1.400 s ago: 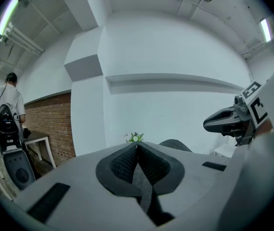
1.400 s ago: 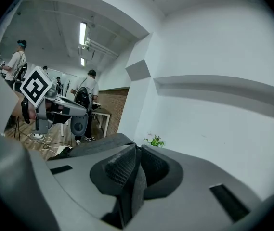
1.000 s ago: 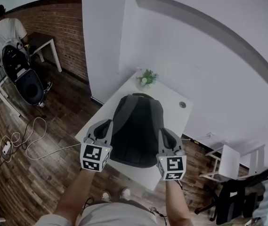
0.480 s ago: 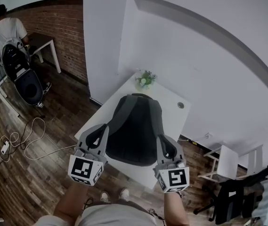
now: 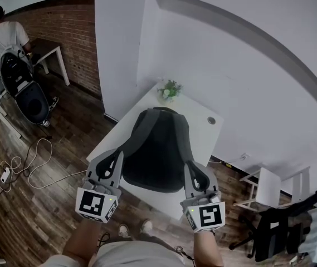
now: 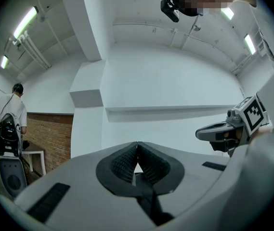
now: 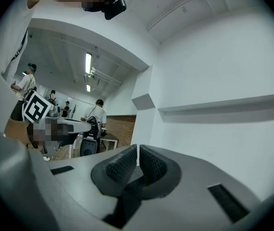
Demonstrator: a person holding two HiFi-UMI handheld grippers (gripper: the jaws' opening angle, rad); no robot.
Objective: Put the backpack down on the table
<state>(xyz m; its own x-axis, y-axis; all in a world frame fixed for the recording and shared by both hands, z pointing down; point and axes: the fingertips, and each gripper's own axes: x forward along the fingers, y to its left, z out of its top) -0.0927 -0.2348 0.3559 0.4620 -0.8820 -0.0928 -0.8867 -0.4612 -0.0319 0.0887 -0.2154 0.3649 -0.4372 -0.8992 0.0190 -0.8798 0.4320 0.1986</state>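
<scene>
A dark grey backpack (image 5: 158,149) lies flat on the white table (image 5: 203,135), straps side up, its top handle toward the wall. My left gripper (image 5: 116,156) hovers by the backpack's near left corner, jaws pressed together with nothing between them. My right gripper (image 5: 192,167) hovers by the near right corner, also shut and empty. In the left gripper view the shut pads (image 6: 137,150) point level at a white wall, and the right gripper (image 6: 223,131) shows beside them. The right gripper view shows its own shut pads (image 7: 138,153) and the left gripper (image 7: 62,126).
A small potted plant (image 5: 169,90) stands at the table's far corner, and a round grommet (image 5: 211,120) sits near the right edge. A person (image 5: 5,35) stands at a desk far left. Cables (image 5: 24,163) lie on the wooden floor. A white stand (image 5: 267,188) and a black chair (image 5: 281,227) are at the right.
Both grippers have drawn back toward me and risen, away from the backpack's sides. The backpack stays lying on the table.
</scene>
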